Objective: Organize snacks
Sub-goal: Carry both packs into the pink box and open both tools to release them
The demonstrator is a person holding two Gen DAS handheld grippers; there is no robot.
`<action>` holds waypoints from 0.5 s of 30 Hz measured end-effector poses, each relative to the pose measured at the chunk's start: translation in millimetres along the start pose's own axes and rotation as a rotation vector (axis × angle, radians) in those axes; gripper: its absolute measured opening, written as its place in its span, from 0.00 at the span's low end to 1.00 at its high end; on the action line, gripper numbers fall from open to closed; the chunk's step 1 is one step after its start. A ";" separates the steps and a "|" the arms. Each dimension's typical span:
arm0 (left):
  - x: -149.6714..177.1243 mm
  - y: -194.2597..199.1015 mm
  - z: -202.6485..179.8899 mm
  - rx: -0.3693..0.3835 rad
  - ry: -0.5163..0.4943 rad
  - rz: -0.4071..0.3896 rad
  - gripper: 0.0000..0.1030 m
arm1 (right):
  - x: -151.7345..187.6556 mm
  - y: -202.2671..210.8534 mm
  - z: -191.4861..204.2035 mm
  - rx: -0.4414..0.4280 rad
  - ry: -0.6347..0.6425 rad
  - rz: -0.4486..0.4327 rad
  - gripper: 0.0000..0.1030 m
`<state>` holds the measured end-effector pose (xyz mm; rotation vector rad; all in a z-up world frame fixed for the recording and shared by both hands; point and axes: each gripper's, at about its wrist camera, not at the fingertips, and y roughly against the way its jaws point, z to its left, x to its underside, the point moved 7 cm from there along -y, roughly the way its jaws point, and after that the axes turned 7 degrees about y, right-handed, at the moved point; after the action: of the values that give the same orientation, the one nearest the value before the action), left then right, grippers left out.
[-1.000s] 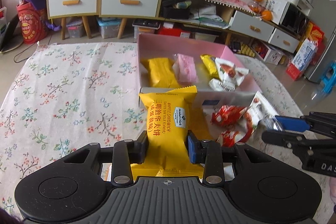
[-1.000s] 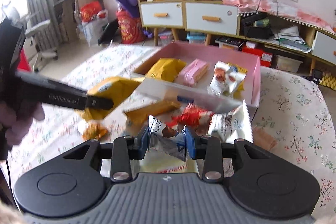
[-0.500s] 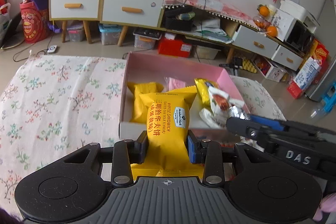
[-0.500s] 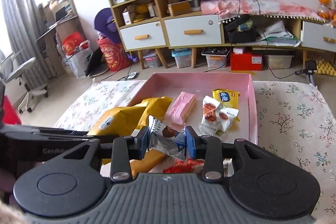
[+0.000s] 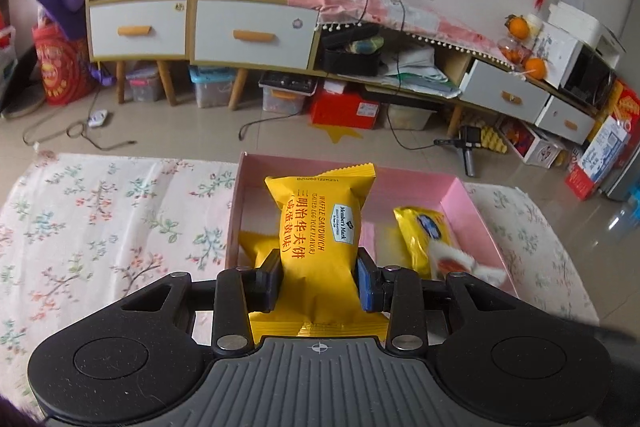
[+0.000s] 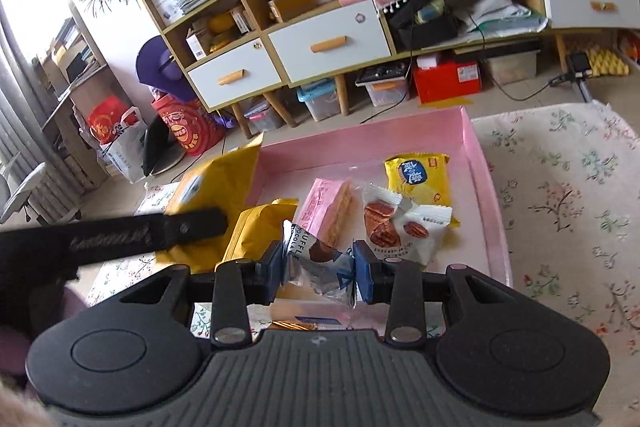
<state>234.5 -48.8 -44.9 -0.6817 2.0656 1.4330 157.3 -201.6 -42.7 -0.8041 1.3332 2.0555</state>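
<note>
My left gripper (image 5: 318, 279) is shut on a yellow waffle sandwich pack (image 5: 320, 227) and holds it over the near left part of the pink box (image 5: 468, 199). My right gripper (image 6: 318, 269) is shut on a silver truffle chocolate packet (image 6: 316, 263) above the pink box's (image 6: 486, 179) near edge. In the box lie a second yellow pack (image 6: 256, 227), a pink wafer pack (image 6: 330, 207), a white pecan packet (image 6: 400, 231) and a yellow biscuit pack (image 6: 418, 175). The left gripper's finger and its yellow pack (image 6: 216, 183) show in the right wrist view.
The box sits on a table with a floral cloth (image 5: 100, 227). Beyond the table's far edge are the tiled floor, white-drawer cabinets (image 5: 248, 35) and storage bins. A snack wrapper (image 6: 292, 325) lies on the table just before the box.
Both grippers have lifted and moved forward from the loose snacks on the table to over the pink box, each still holding its packet.
</note>
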 end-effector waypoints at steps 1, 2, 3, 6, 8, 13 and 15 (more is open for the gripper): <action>-2.7 -5.5 0.6 0.008 0.012 0.008 0.33 | 0.5 -1.8 -0.7 0.003 -0.006 0.004 0.33; -4.5 -11.2 0.5 0.012 0.019 0.017 0.33 | 0.4 -3.4 -1.5 0.008 -0.011 0.005 0.33; -5.4 -17.0 0.1 0.016 0.023 0.024 0.33 | -0.2 -5.2 -2.5 0.014 -0.014 0.007 0.33; -7.8 -32.4 -3.6 0.016 0.020 0.040 0.33 | -1.8 -10.1 -5.5 0.020 -0.026 0.006 0.33; -9.1 -40.8 -5.4 -0.004 0.005 0.045 0.33 | -0.8 -14.2 -6.7 0.023 -0.027 0.010 0.33; -14.6 -51.8 -9.9 -0.073 -0.038 0.041 0.33 | 2.1 -21.4 -11.6 0.053 -0.021 0.023 0.33; -16.6 -56.0 -11.5 -0.099 -0.060 0.047 0.33 | 1.0 -21.6 -13.2 0.059 -0.021 0.019 0.33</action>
<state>282.4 -75.2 -68.2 -0.6250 1.9875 1.5722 174.6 -206.0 -60.6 -0.7449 1.3880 2.0238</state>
